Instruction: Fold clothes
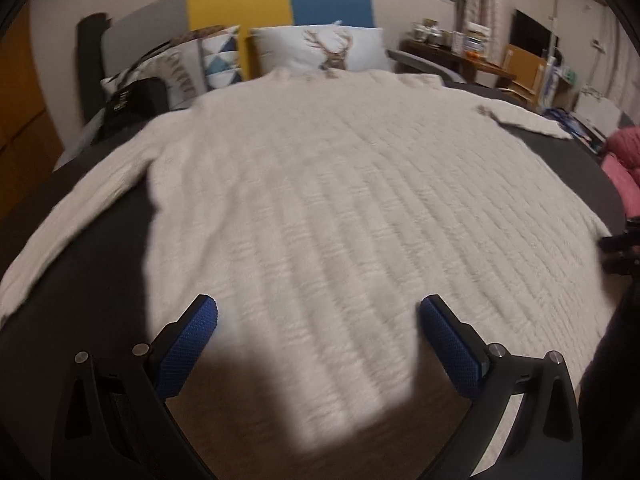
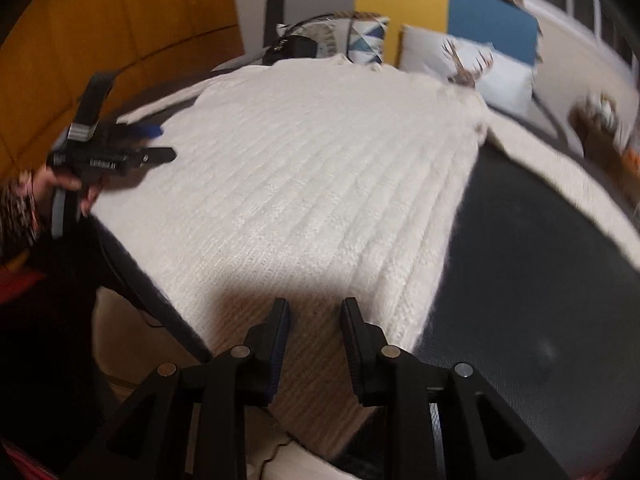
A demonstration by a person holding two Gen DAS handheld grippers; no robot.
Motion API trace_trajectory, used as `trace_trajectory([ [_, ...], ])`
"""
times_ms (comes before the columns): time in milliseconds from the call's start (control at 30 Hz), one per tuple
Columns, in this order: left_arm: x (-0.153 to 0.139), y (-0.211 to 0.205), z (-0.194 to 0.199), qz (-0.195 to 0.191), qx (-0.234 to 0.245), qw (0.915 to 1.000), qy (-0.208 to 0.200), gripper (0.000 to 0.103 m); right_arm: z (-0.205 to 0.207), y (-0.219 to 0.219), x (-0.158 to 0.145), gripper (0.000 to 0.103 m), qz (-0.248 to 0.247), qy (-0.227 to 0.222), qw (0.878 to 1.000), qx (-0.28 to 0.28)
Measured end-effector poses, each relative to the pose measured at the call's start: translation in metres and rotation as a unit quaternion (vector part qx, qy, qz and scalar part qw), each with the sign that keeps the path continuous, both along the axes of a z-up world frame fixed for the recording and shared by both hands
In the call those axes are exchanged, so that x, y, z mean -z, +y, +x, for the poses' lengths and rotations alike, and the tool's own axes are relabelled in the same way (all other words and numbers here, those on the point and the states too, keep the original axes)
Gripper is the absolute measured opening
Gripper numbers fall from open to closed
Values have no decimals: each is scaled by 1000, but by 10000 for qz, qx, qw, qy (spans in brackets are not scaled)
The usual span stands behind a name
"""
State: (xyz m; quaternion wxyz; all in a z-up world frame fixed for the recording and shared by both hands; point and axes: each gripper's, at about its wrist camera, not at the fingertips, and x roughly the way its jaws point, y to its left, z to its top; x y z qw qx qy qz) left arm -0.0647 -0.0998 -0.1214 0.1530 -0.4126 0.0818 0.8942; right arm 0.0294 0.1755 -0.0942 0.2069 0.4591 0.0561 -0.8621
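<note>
A white ribbed knit sweater (image 1: 320,184) lies flat on a dark table (image 1: 108,264), hem towards me and neck at the far side. Its sleeves (image 1: 60,232) spread out to both sides. My left gripper (image 1: 318,310) hovers over the hem with its jaws wide open and nothing between the blue pads (image 1: 188,344). In the right wrist view the sweater (image 2: 320,184) hangs over the table's (image 2: 540,280) near edge. My right gripper (image 2: 316,310) stands just above the hem's right corner, jaws a narrow gap apart, with no fabric pinched. The left gripper (image 2: 160,142), in a person's hand, is at the sweater's left edge.
Behind the table are a deer-print cushion (image 1: 324,50), a triangle-patterned cushion (image 1: 220,60) and a black bag (image 1: 136,100). A pink garment (image 1: 624,156) lies at the far right. A cluttered desk (image 1: 460,52) and an orange wooden wardrobe (image 2: 120,40) flank the room.
</note>
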Motion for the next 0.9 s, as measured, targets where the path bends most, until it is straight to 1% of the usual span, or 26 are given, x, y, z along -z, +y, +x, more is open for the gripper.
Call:
trace_trajectory([
  [33, -4, -2, 1, 80, -77, 9999, 37, 103, -1, 0, -5, 26, 11, 38, 10000, 69],
  [67, -11, -4, 2, 228, -151, 9996, 113, 103, -1, -1, -12, 27, 1, 198, 9997, 132],
  [133, -23, -6, -1, 526, -363, 9975, 287, 103, -8, -5, -28, 27, -221, 518, 9982, 199],
  [167, -28, -6, -5, 674, -502, 9959, 346, 103, -14, -10, -30, 27, -253, 557, 9979, 218],
  [233, -30, -4, -16, 836, -742, 9931, 355, 103, -31, -28, -32, 27, -42, 638, 9975, 311],
  [300, -25, 1, -30, 843, -931, 9917, 266, 103, -48, -49, -29, 27, 237, 685, 9967, 364],
  [367, -14, 5, -41, 641, -1058, 9922, 128, 103, -67, -59, -23, 27, 302, 654, 9966, 394],
  [433, 2, 6, -50, 348, -1149, 9926, -174, 103, -84, -62, -13, 27, 376, 487, 9970, 461],
  [467, 7, 6, -52, 284, -1170, 9925, -230, 103, -90, -62, -5, 27, 476, 376, 9967, 534],
  [500, 7, 5, -49, 316, -1166, 9925, -171, 103, -95, -60, 1, 28, 517, 300, 9964, 592],
  [567, 9, 4, -45, 323, -1136, 9929, -144, 103, -94, -49, 8, 29, 302, 306, 9970, 649],
  [633, 11, 6, -38, 239, -1079, 9938, -97, 103, -88, -35, 11, 29, -60, 317, 9967, 741],
  [700, 12, 10, -31, 182, -1024, 9946, -42, 103, -81, -26, 11, 29, -214, 346, 9963, 757],
  [767, 11, 13, -31, 147, -1009, 9947, -86, 103, -75, -22, 11, 30, -258, 373, 9966, 685],
  [833, 6, 14, -36, 235, -1040, 9941, -221, 103, -76, -21, 4, 30, -140, 337, 9976, 583],
  [900, -7, 10, -55, 584, -1170, 9910, -275, 103, -80, -19, -5, 30, -23, 345, 9978, 559],
])
